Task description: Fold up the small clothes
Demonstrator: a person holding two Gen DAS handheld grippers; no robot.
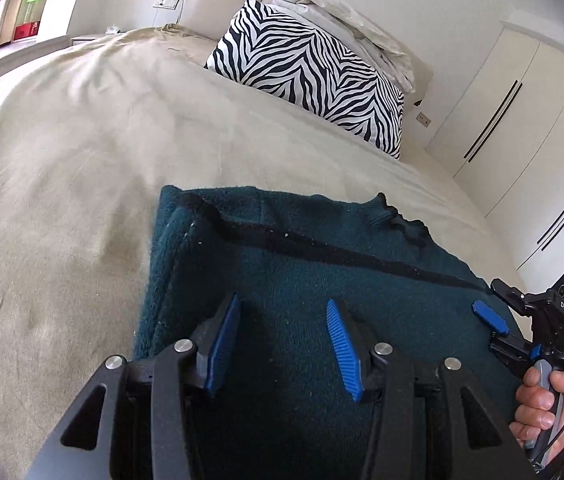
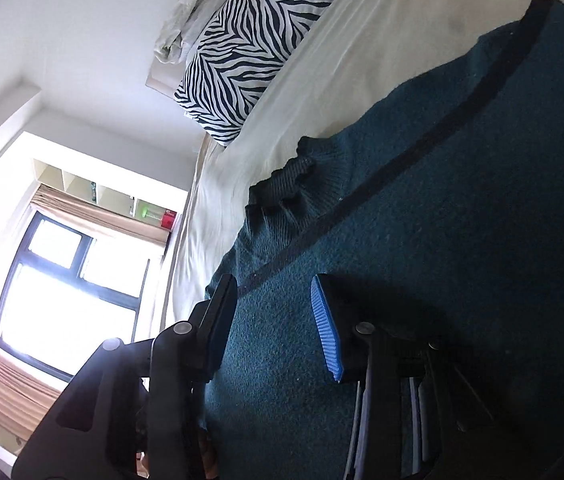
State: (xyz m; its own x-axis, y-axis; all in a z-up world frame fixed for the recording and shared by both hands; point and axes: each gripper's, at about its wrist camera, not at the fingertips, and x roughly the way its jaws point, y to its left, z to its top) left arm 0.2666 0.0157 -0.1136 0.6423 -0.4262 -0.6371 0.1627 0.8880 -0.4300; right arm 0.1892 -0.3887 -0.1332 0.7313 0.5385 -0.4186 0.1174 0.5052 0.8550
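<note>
A dark teal knitted sweater (image 1: 321,248) with a black stripe lies folded on the beige bed cover (image 1: 82,160). My left gripper (image 1: 283,302) hovers over its near part, blue pads apart, with no cloth pinched between them. In the left wrist view my right gripper (image 1: 491,304) sits at the sweater's right edge, held by a hand (image 1: 541,400). In the right wrist view the right gripper (image 2: 272,280) is rolled on its side over the sweater (image 2: 441,220). Its jaws stand apart near the cloth's edge and no fold is gripped.
A zebra-print pillow (image 1: 301,72) and crumpled pale bedding (image 1: 341,12) lie at the head of the bed. White wardrobe doors (image 1: 521,120) stand to the right. The right wrist view shows the pillow (image 2: 250,40), the bed cover (image 2: 361,40) and a bright window (image 2: 62,288).
</note>
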